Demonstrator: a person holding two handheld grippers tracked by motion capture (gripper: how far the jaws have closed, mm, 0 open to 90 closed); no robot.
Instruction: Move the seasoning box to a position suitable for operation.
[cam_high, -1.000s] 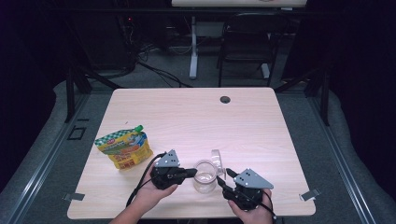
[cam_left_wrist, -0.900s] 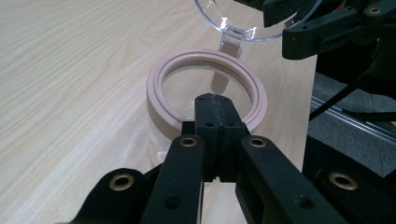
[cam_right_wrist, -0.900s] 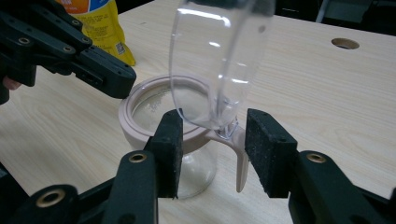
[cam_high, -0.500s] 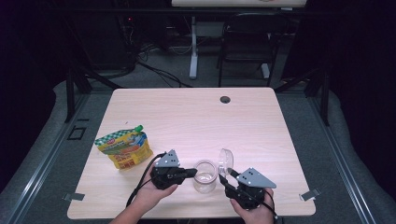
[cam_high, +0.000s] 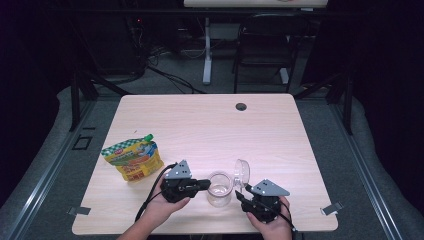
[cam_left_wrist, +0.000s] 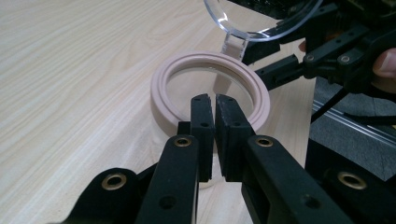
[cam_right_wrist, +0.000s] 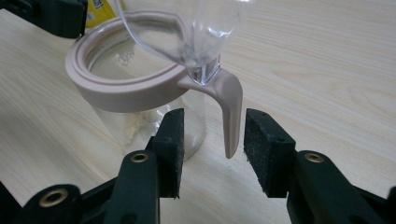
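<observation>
Near the table's (cam_high: 200, 125) front edge stands the clear glass jar with a beige ring (cam_high: 220, 187), lid up. Left gripper (cam_left_wrist: 214, 105) pinches its rim; right gripper (cam_right_wrist: 214, 135) gapes around the beige tab (cam_right_wrist: 229, 116).

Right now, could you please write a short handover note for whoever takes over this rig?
Left gripper: jaws nearly shut, against the near rim of the jar; a grip cannot be confirmed.
Right gripper: open, jaws either side of the beige latch tab, not pressing it.
Jar stands at the table's front edge, clear lid flipped up. Snack pouch lies to its left.
Done: lid opened.
Left: probably filling from the pouch.
</observation>
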